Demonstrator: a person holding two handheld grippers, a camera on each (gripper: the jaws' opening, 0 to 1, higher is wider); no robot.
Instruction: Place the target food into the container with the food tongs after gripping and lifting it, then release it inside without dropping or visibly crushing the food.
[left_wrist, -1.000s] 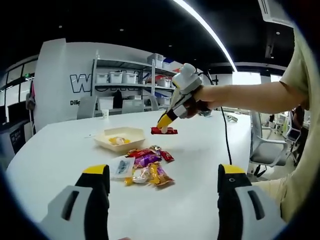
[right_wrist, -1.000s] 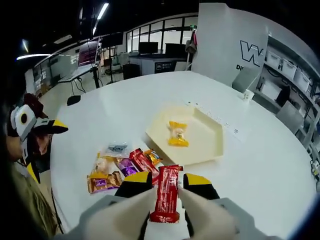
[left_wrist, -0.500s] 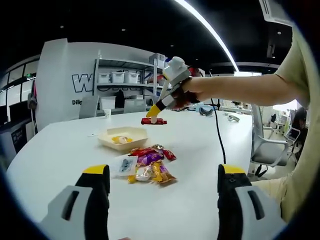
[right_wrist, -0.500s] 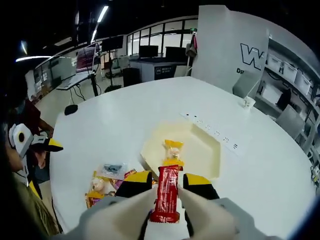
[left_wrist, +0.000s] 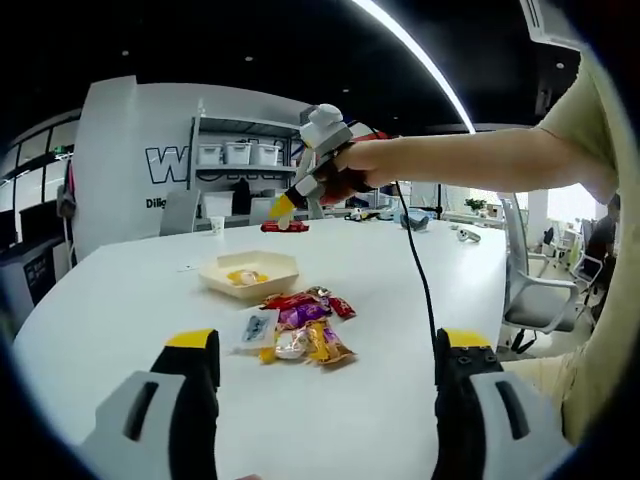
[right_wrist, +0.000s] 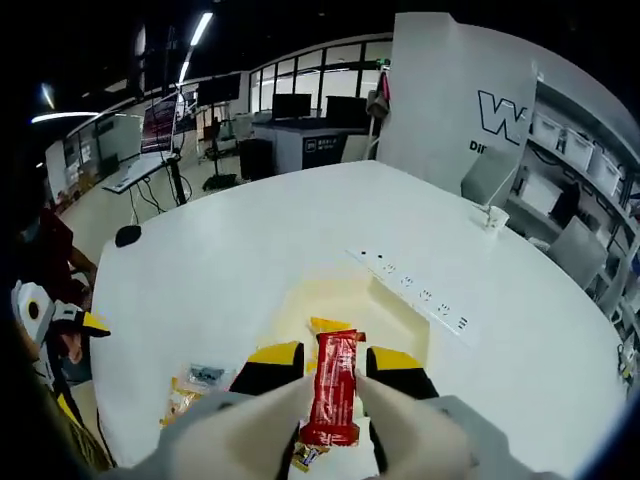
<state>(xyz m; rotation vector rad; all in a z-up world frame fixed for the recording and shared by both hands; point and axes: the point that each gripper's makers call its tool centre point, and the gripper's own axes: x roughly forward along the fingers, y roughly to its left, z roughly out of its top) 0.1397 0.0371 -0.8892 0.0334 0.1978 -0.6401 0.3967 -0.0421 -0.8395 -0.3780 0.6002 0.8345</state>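
Observation:
My right gripper (right_wrist: 335, 362) is shut on a red wrapped snack bar (right_wrist: 334, 400), which stands lengthways between its yellow-tipped jaws. Just below and ahead of the bar lies the cream tray (right_wrist: 405, 315), holding a yellow wrapped candy (right_wrist: 330, 325). In the left gripper view the right gripper (left_wrist: 285, 214), held by a person's hand, hangs above the far side of the tray (left_wrist: 262, 262) with the red bar (left_wrist: 283, 227) under its tips. My left gripper (left_wrist: 325, 375) stands open near the table's front, with nothing between its jaws.
A pile of several wrapped snacks (left_wrist: 298, 325) lies on the white table in front of the tray, and it shows again at the snack pile (right_wrist: 192, 385). A white power strip (right_wrist: 412, 292) and a paper cup (right_wrist: 493, 215) sit beyond the tray. Shelves with boxes (left_wrist: 235, 155) stand behind.
The right gripper has carried the red bar away from the snack pile and farther out, to above the tray. My left gripper has stayed open and still.

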